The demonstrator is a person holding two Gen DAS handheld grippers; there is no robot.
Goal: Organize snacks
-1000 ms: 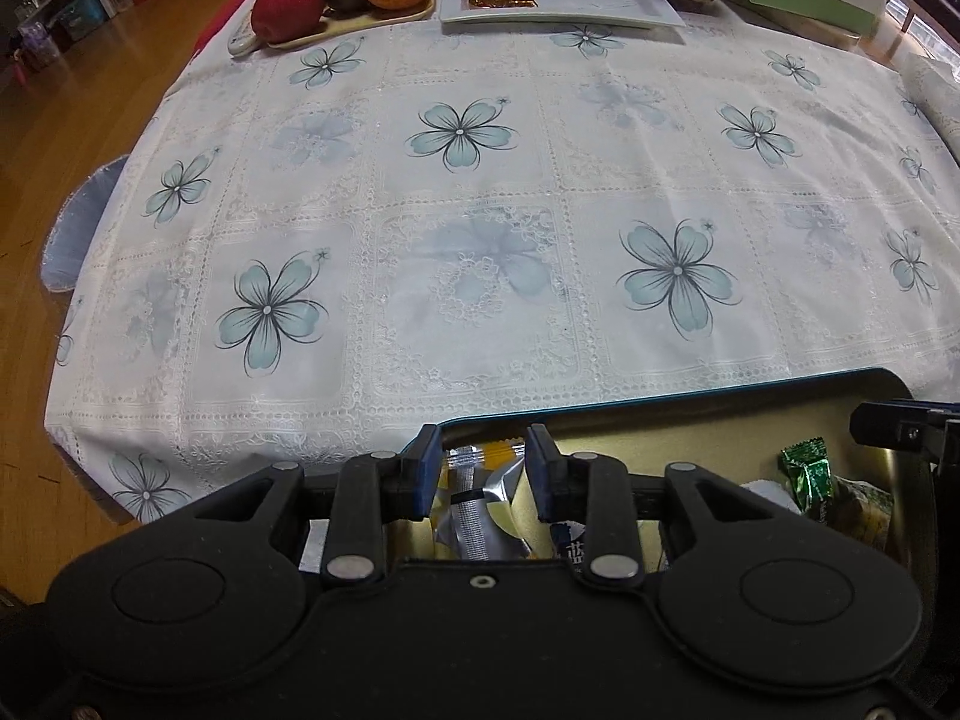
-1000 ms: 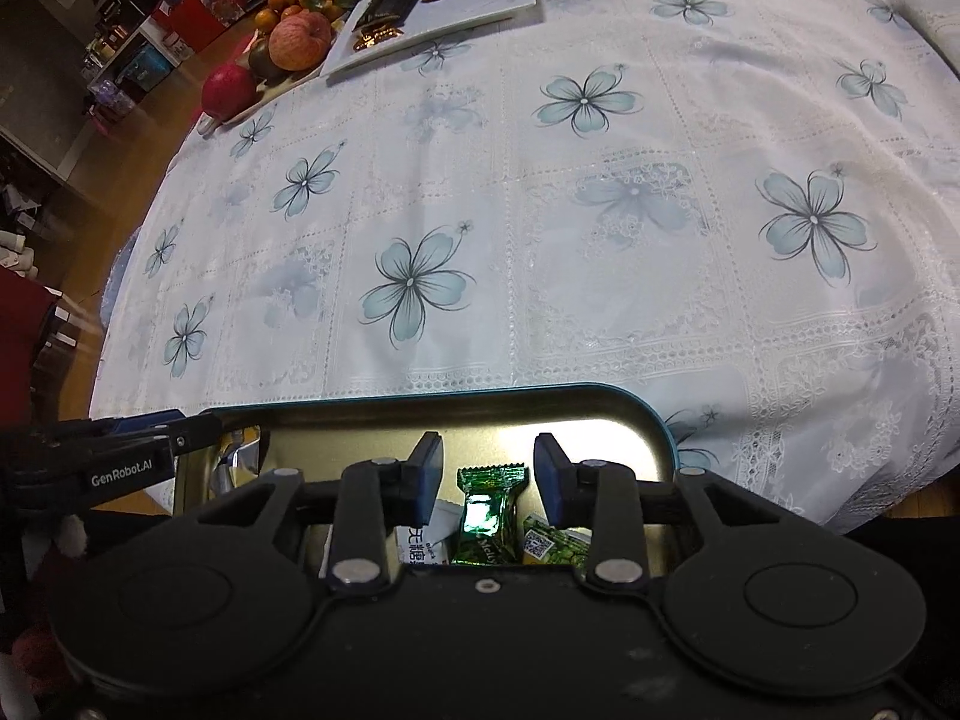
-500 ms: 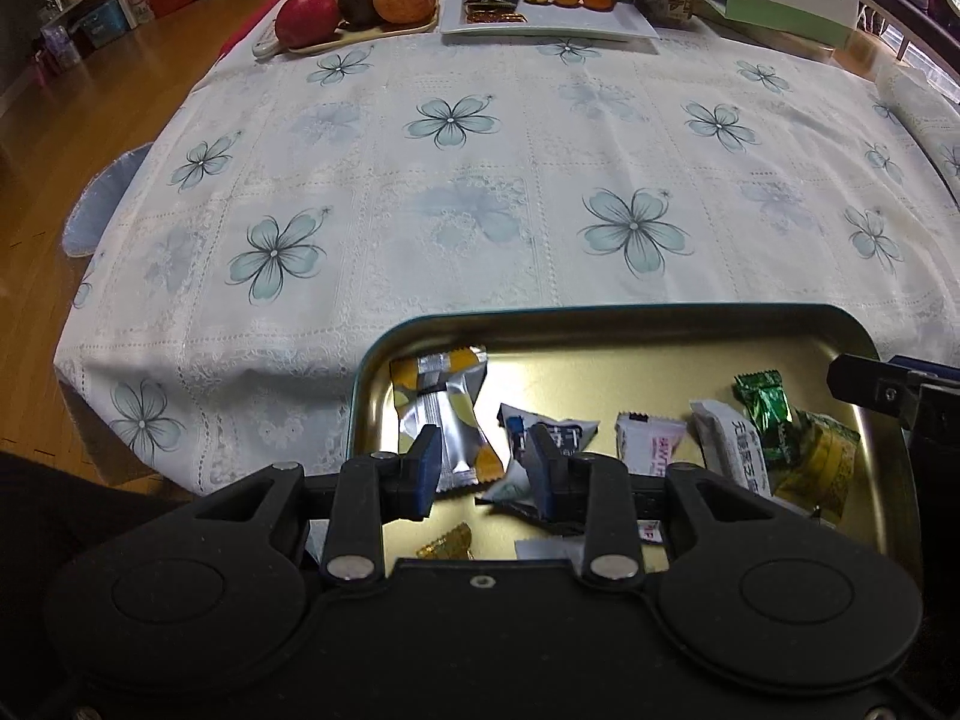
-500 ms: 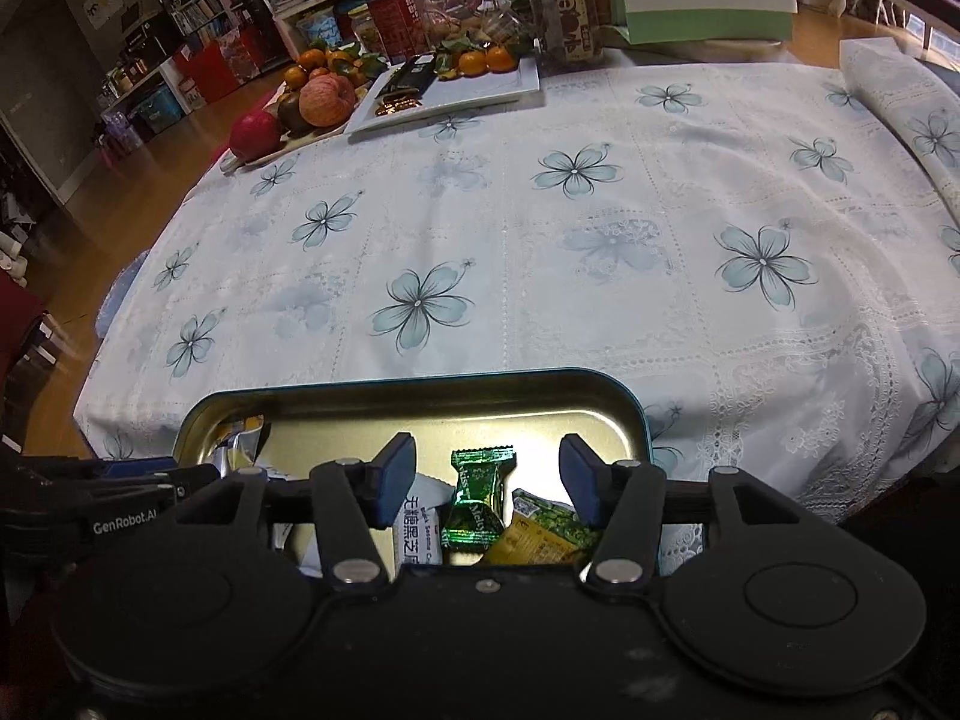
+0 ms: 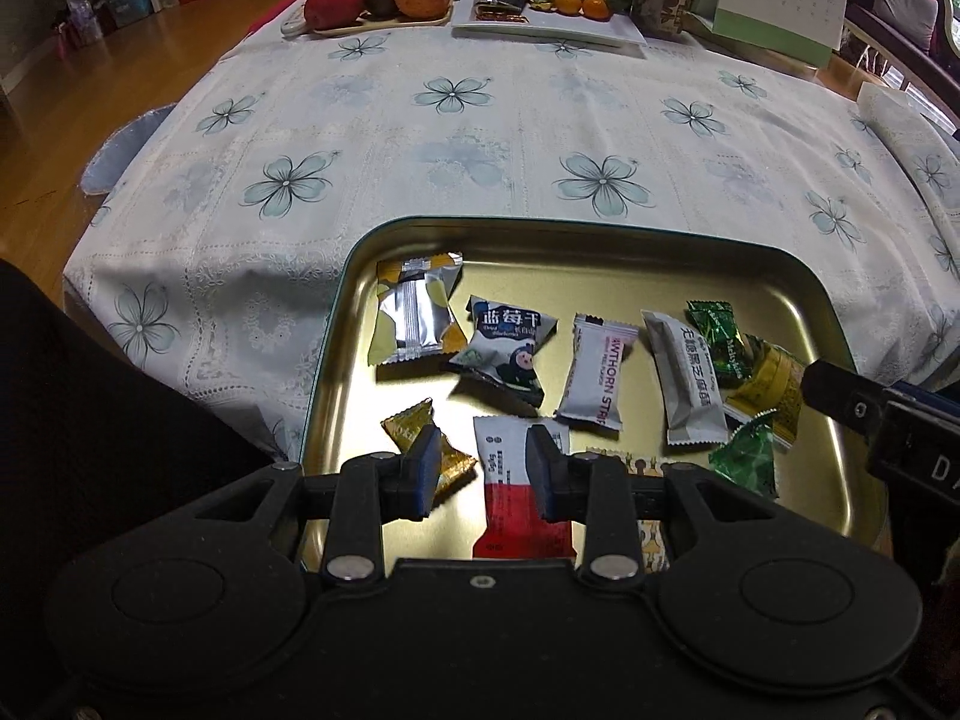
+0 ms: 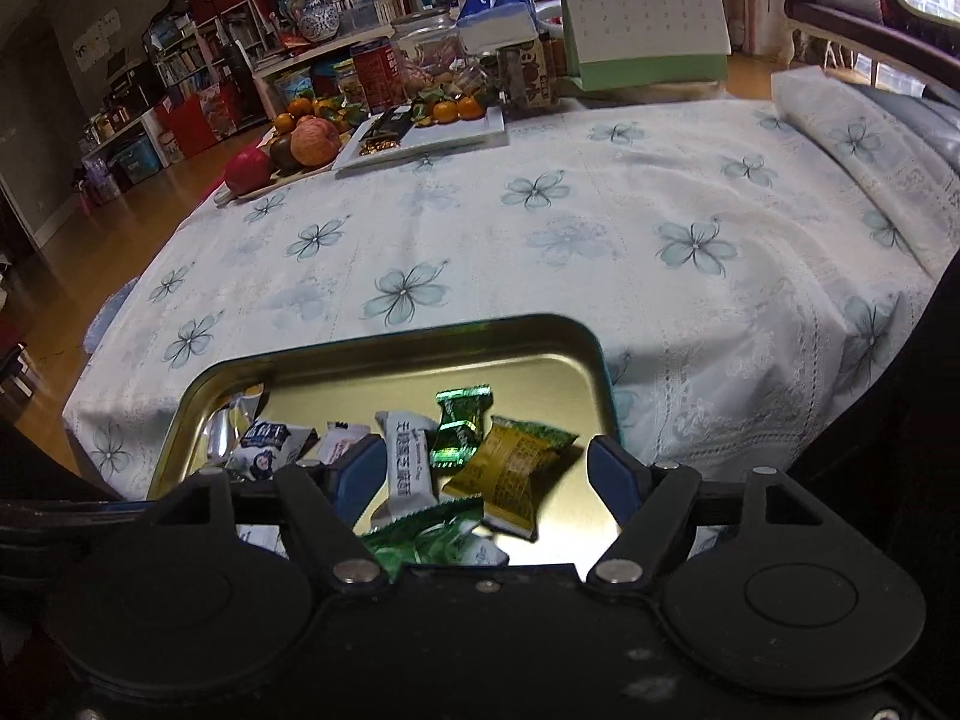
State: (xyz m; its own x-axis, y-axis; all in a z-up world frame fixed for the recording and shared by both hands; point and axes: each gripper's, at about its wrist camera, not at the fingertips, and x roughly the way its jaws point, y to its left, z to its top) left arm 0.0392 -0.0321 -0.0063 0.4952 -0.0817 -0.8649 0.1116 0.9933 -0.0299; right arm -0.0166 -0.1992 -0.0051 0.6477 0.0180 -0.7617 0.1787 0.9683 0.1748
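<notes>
A gold metal tray (image 5: pixel 336 330) of wrapped snacks is seen at the near edge of the floral-clothed worktop (image 5: pixel 480 138). More of the tray is exposed than a second ago. The left gripper (image 5: pixel 480 468) is held partly spread above a red-and-white snack bar (image 5: pixel 516 516), nothing pinched. The right gripper (image 6: pixel 486 474), previously narrow around a dark green candy (image 6: pixel 459 426), is opening; the candy lies released in the tray.

Your right claw (image 6: pixel 486 471) is opening above the gold tray (image 6: pixel 384 360), nothing pressed between its pads. Under it lie a green candy (image 6: pixel 461 423) and a yellow packet (image 6: pixel 510 471); fruit (image 6: pixel 312 141) sits at eleven o'clock.
</notes>
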